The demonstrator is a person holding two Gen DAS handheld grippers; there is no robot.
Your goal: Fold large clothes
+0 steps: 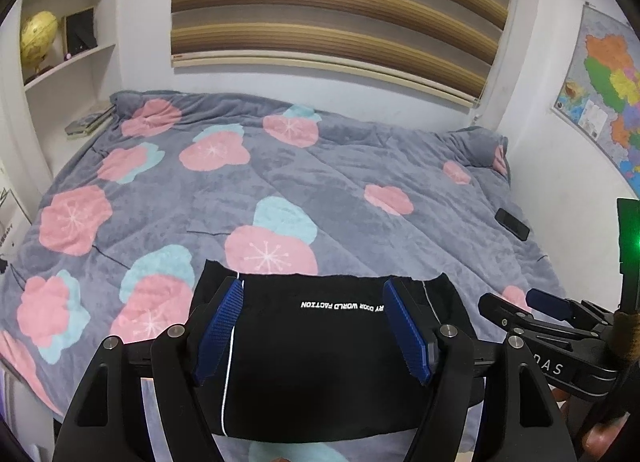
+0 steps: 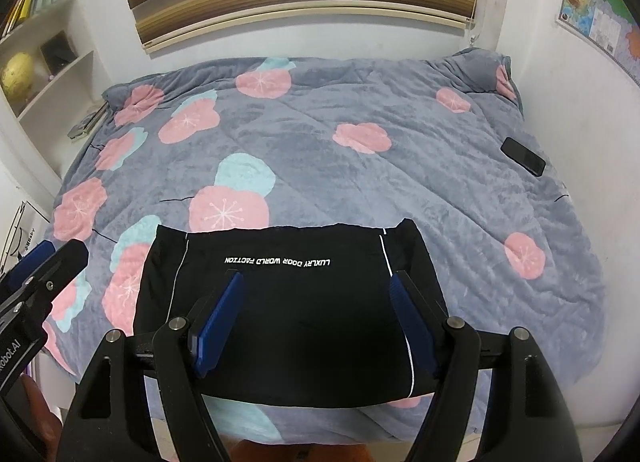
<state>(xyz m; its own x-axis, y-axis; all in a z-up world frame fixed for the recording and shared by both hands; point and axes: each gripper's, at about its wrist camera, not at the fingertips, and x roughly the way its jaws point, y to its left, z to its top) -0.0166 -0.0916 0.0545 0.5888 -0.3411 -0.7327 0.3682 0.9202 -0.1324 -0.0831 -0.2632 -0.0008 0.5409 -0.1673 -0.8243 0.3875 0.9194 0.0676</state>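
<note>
A black garment (image 1: 320, 346) with white piping and white lettering lies folded into a compact rectangle at the near edge of the bed; it also shows in the right wrist view (image 2: 292, 314). My left gripper (image 1: 314, 294) is open above it, blue pads wide apart, holding nothing. My right gripper (image 2: 318, 286) is open above the same garment, empty. The right gripper shows at the right of the left wrist view (image 1: 532, 310). The left gripper shows at the left edge of the right wrist view (image 2: 52, 258).
The bed carries a grey blanket (image 2: 360, 110) with pink and blue flowers. A black phone (image 2: 523, 162) lies near the bed's right edge. White shelves with a globe (image 1: 38, 38) stand at left. A wall map (image 1: 608, 94) hangs at right.
</note>
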